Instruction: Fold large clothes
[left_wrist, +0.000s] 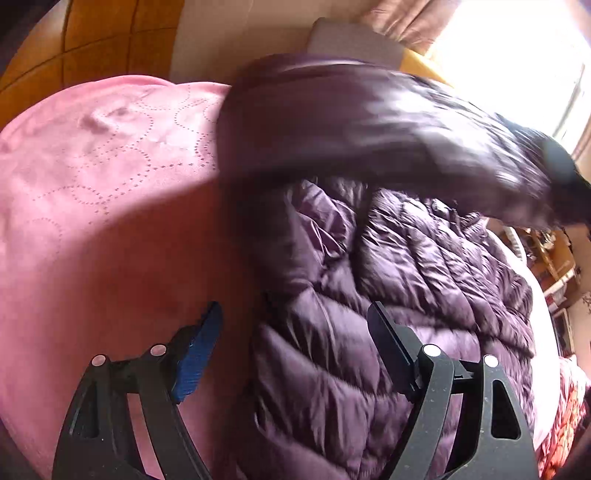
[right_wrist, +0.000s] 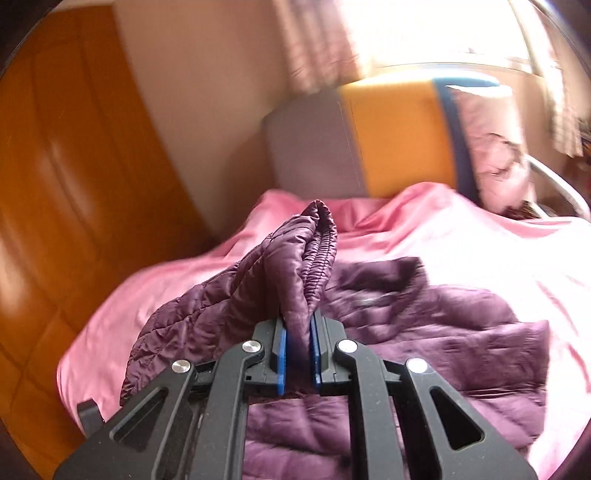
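Note:
A dark purple quilted puffer jacket (left_wrist: 388, 295) lies spread on a pink bedcover (left_wrist: 92, 177). My left gripper (left_wrist: 295, 314) is open and empty, hovering just above the jacket's near edge. A sleeve (left_wrist: 369, 122) of the jacket is lifted across the upper view, motion-blurred. In the right wrist view my right gripper (right_wrist: 299, 336) is shut on that sleeve (right_wrist: 299, 266) near its elastic cuff and holds it up above the jacket body (right_wrist: 424, 332).
A grey, orange and blue headboard cushion (right_wrist: 369, 136) and a pink pillow (right_wrist: 491, 147) stand at the bed's head. A wooden wardrobe (right_wrist: 74, 166) stands to the left. A bright curtained window (left_wrist: 517, 48) is behind. Cluttered shelves (left_wrist: 554, 266) are at right.

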